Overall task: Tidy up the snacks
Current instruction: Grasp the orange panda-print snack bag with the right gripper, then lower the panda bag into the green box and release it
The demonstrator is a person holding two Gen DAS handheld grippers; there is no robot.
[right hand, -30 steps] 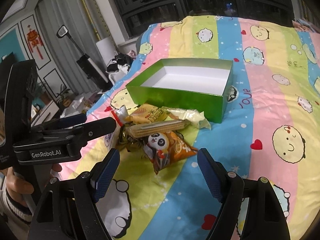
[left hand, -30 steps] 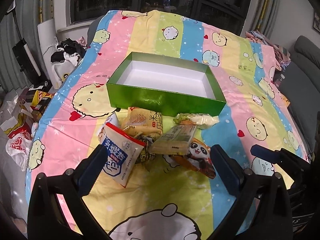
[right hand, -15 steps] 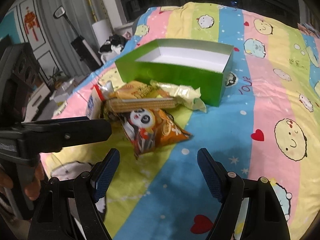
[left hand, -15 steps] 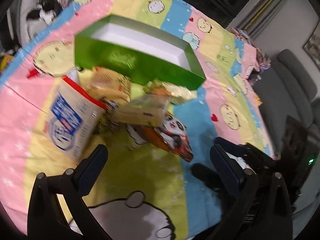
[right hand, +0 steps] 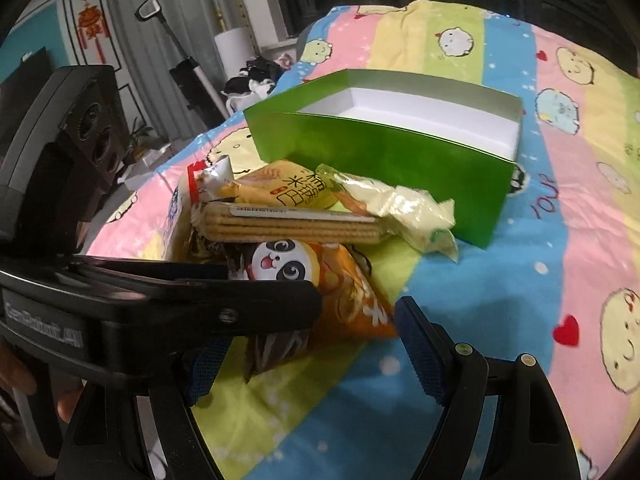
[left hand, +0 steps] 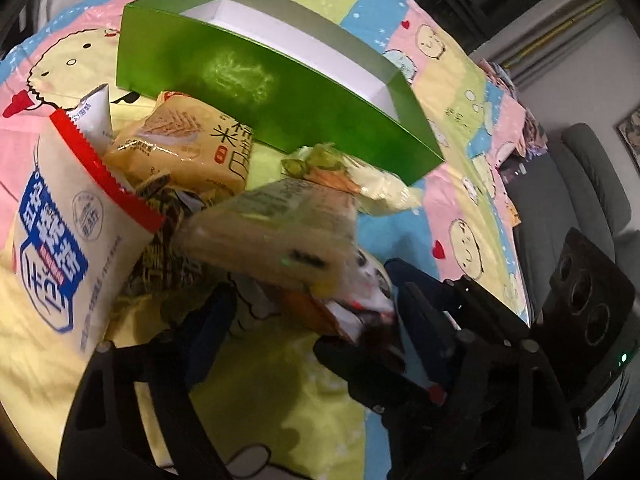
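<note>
- One green box (right hand: 384, 160), white inside, on the striped bedspread (right hand: 560, 240).
- Snack pile just in front of the box: wafer pack (right hand: 292, 226) on top, panda bag (right hand: 320, 288) beneath.
- Left gripper (left hand: 316, 312): jaws just narrowing, panda bag's corner between them, not yet pinched.
- Right gripper (right hand: 308, 360): fingers spread, holding nothing, panda bag between them.
</note>
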